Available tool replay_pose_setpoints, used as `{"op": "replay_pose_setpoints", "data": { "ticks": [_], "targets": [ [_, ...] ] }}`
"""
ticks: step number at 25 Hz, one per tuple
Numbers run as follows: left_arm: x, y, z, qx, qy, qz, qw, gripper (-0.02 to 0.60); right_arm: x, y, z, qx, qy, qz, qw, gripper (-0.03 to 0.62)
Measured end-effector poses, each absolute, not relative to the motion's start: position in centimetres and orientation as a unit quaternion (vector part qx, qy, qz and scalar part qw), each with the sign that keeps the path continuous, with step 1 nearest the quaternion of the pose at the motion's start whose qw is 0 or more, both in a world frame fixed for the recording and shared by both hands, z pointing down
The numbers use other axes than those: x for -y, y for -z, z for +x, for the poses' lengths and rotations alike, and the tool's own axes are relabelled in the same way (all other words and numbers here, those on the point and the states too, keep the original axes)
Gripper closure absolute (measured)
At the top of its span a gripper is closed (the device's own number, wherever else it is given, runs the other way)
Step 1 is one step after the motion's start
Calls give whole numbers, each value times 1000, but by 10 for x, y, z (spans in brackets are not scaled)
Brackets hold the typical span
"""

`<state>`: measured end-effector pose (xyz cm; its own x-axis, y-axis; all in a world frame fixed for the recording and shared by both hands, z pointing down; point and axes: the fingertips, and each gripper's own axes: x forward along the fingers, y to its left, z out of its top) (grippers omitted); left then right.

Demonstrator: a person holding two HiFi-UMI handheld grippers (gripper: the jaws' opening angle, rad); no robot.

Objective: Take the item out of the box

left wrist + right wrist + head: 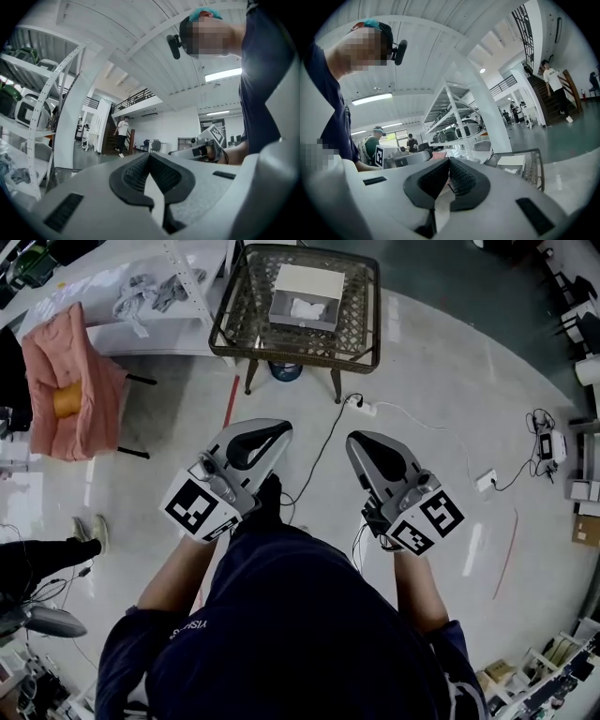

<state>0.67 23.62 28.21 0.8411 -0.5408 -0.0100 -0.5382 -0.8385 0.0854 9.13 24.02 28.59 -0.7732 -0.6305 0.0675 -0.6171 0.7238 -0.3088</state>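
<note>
Item: a small white crumpled thing lies inside the box, at the far end of the scene. I cannot tell whether it is cloth or a bag.
Box: a white open-topped box sits towards the middle of the table top. In the right gripper view it shows ahead and to the right.
Table: a low table with a dark frame and woven mesh top stands on the pale floor. The box is the only thing I see on it.
Handling: I judge the item light and soft. It should give under the jaws rather than slip or break. The box looks light too and may lift or slide with it.
Where to hold: I would pinch a raised fold near the middle of the item, coming straight down between the box walls. The other gripper could steady a wall of the box.
Left gripper: the left gripper is held near my body, well short of the table. Its jaws are closed tip to tip, with nothing between them.
Right gripper: the right gripper is level with the left one and equally far from the box. Its jaws are also closed and empty.
Floor between: a power strip with cables lies on the floor between me and the table.
Left side: a pink cloth hangs over a chair, well clear of the box.
Stage: as I judge it, the reach has not begun. Both sets of jaws need opening first.
</note>
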Motion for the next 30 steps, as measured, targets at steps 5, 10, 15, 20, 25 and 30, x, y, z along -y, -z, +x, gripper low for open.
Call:
{"op": "replay_pose_setpoints", "data": {
  "ticks": [5, 10, 15, 20, 25, 30],
  "targets": [
    [-155, -291, -24, 277, 14, 959, 56, 575, -162, -296, 57, -924, 178, -338, 9, 571],
    [-80, -297, -49, 275, 12, 959, 66, 575, -94, -302, 29, -922, 188, -339, -2, 571],
    [-9, -305, -72, 272, 12, 959, 79, 575, -29, -316, 6, -914, 208, -347, -10, 571],
    [47, -313, -87, 263, 6, 961, 80, 575, 26, -325, -10, -908, 221, -355, -18, 571],
    [86, -318, -101, 255, 3, 963, 87, 575, 67, -328, -23, -904, 225, -364, -24, 571],
    [110, -327, -105, 243, -4, 966, 87, 575, 90, -330, -30, -899, 225, -374, -28, 571]
  ]
}}
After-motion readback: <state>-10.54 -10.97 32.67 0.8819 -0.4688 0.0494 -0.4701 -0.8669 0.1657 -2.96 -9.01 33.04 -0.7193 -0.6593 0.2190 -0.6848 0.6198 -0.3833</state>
